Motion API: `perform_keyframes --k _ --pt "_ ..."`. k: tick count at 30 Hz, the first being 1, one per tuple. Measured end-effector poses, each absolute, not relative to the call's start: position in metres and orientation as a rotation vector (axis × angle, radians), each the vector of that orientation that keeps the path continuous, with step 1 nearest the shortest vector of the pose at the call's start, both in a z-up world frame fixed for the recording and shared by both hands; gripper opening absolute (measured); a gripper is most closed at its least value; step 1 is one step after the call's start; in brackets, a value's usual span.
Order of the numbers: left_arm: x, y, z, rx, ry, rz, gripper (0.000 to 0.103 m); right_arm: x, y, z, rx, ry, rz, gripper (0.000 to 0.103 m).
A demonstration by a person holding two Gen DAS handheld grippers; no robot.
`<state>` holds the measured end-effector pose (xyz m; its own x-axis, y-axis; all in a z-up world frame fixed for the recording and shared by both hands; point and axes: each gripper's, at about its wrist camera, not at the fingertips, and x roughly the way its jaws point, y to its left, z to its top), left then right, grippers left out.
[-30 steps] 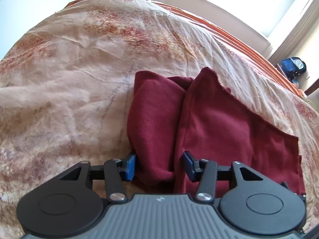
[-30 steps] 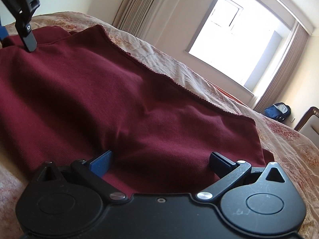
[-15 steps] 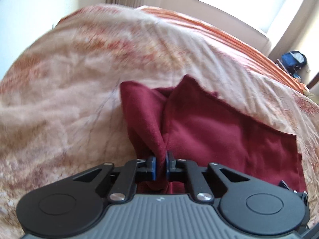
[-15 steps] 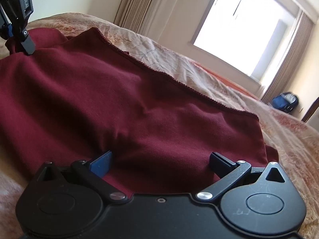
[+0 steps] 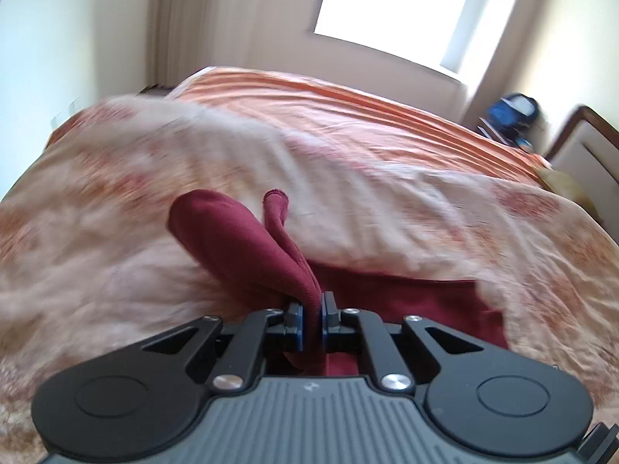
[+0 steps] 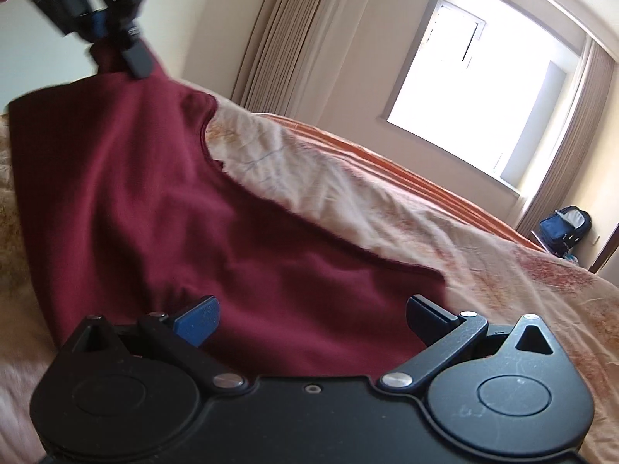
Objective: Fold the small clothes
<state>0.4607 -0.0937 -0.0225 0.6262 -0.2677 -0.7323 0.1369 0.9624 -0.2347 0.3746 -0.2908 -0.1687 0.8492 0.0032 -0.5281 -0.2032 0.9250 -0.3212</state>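
A dark red cloth (image 6: 162,201) lies on a bed with a pale patterned bedspread (image 6: 387,208). My left gripper (image 5: 312,319) is shut on a bunched edge of the cloth (image 5: 247,243) and holds it lifted above the bed; it also shows in the right wrist view (image 6: 116,44) at the top left, with the cloth hanging from it. My right gripper (image 6: 311,319) is open, its jaws wide apart, low over the near part of the cloth, which lies between the fingers.
The bedspread (image 5: 425,208) spreads all around the cloth, with an orange sheet (image 5: 348,116) at the far side. A window (image 6: 476,77) and curtains are behind the bed. A blue bag (image 6: 565,228) sits on the floor at the right.
My left gripper closed on the cloth's edge and has lifted it up off the bed. My right gripper has stayed open in the same place.
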Motion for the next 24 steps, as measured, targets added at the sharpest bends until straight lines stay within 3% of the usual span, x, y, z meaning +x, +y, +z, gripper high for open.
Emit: perform_keyframes --k 7,15,16,19,22,24 --pt "0.453 -0.223 -0.015 -0.042 0.886 -0.404 0.008 0.333 -0.372 -0.151 -0.374 0.566 0.031 0.102" --pt "0.439 -0.331 -0.076 0.054 1.058 -0.578 0.013 0.281 -0.450 -0.168 -0.375 0.702 -0.104 0.102" --pt "0.438 -0.334 -0.078 0.036 1.070 -0.593 0.018 0.276 -0.454 -0.171 -0.377 0.715 -0.114 0.102" --pt "0.434 -0.332 -0.075 0.008 1.061 -0.600 0.067 0.264 -0.464 -0.176 -0.364 0.738 -0.139 0.102" --pt "0.435 -0.319 -0.062 -0.004 1.025 -0.587 0.073 0.261 -0.468 -0.175 -0.313 0.751 -0.153 0.102" --pt "0.438 -0.308 -0.057 -0.003 1.014 -0.538 0.088 0.269 -0.471 -0.173 -0.263 0.757 -0.159 0.102"
